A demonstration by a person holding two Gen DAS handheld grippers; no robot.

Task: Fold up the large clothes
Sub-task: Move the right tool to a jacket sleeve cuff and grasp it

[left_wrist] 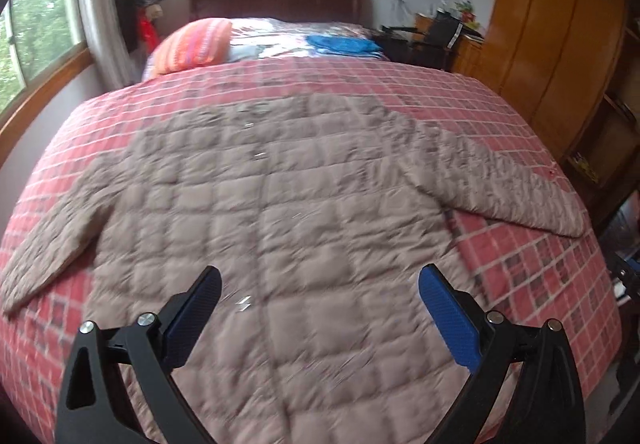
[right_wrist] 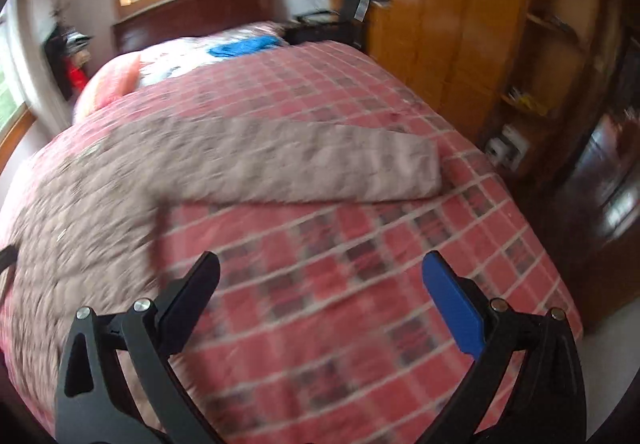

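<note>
Both wrist views look down the bed (left_wrist: 520,115); they share the jacket's sleeve (right_wrist: 340,163)

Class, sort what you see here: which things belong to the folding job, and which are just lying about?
Belonging to the job:
quilted jacket, spread flat
left gripper, open
right gripper, open
red checked bedspread, the work surface

Just lying about:
orange pillow
blue cloth
wooden wardrobe
</note>
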